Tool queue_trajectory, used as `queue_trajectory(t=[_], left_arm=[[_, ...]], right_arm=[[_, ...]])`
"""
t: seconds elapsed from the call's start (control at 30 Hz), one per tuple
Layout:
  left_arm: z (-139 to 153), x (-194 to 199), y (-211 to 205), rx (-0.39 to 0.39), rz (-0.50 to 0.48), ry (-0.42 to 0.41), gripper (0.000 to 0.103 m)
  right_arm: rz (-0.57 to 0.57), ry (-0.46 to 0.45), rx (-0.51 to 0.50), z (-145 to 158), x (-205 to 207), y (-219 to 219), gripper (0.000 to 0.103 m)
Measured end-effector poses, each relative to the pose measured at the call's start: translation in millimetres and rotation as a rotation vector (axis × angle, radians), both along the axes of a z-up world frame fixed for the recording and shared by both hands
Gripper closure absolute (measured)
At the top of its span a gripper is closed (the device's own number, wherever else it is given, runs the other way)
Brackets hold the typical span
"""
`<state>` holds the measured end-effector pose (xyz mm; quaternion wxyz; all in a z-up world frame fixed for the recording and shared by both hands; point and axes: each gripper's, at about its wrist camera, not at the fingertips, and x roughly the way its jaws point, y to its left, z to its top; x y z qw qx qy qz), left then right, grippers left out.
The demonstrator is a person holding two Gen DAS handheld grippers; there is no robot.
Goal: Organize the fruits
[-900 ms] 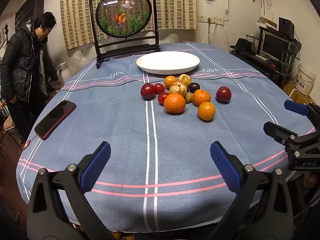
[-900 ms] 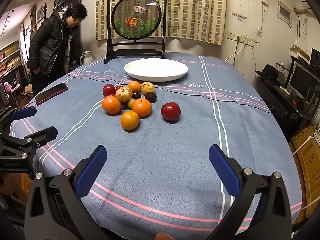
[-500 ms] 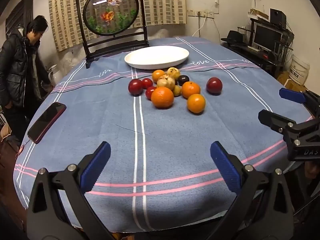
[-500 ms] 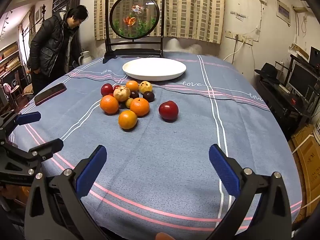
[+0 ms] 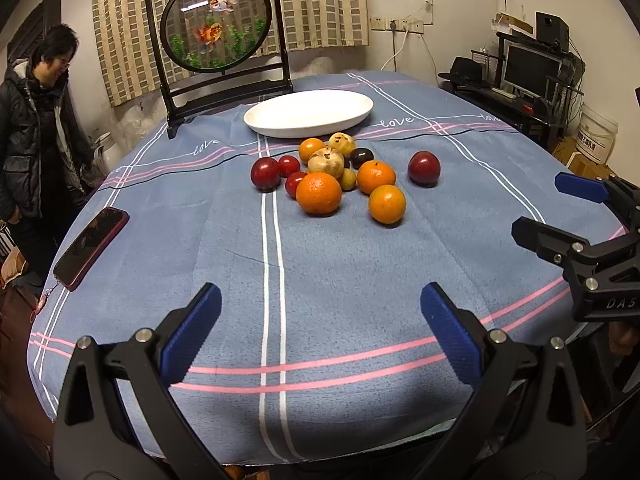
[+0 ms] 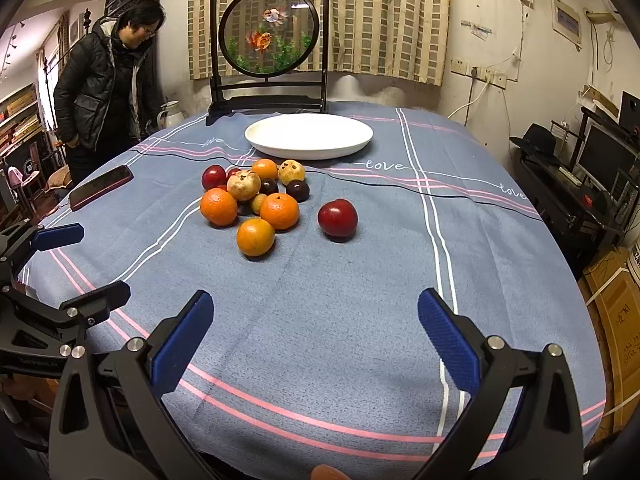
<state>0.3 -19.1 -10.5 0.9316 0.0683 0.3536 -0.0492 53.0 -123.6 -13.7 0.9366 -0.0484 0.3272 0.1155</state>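
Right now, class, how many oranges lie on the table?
4: one nearest the plate, one at the pile's left, one mid-pile, one nearest the grippers. None looks hidden.

**Both grippers spread wide, holding nothing**

The left gripper (image 5: 320,320) hovers low over the near edge of the worktop, its blue-padded fingers (image 5: 191,330) wide apart. The right gripper (image 6: 316,328) sits level beside it, fingers (image 6: 448,338) equally spread, pointing the same way, nothing between them.

Blue-grey tablecloth (image 5: 320,280) w/ pink & white stripes, white plate (image 5: 308,114), orange mandarins (image 5: 319,193), dark-red plums (image 5: 424,167).
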Motion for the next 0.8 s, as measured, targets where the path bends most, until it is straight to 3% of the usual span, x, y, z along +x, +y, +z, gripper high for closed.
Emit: queue_trajectory(t=[0.8], left_arm=[[-1.7, 1.6, 2.1, -0.001, 0.006, 0.008, 0.002]], right_arm=[[0.008, 0.007, -0.004, -2.4, -0.4, 4.0, 0.001]])
